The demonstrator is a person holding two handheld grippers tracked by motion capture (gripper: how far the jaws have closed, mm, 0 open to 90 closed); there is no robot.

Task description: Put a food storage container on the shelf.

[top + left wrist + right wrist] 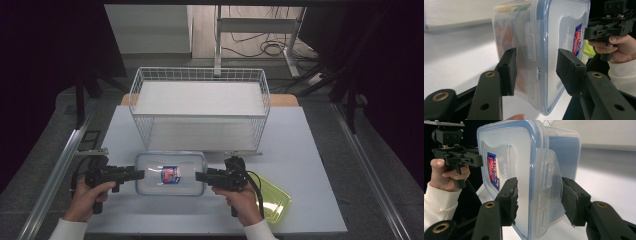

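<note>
At lower left of the high view, my left gripper (pixel 136 174) meets the left end of the lidded plastic food container (pixel 171 174), which sits at lower centre on the white table (pixel 310 150), just in front of the white wire basket (pixel 200 107). In the left gripper view its jaws straddle that end, one pad on the lid side and one on the base side; the base-side pad looks seated, but I cannot tell whether the lid-side pad presses. The lid is on, latches down, with a red and blue label (pixel 171 174) on top. To the right, my right gripper (pixel 200 176) takes the opposite end, and in the right gripper view both pads seem pressed against it, clamping the box. At lower right lies a yellow-green tray (pixel 275 197), untouched. I judge the two-handed grasp nearly made; carrying the box, perhaps to the basket, remains.
</note>
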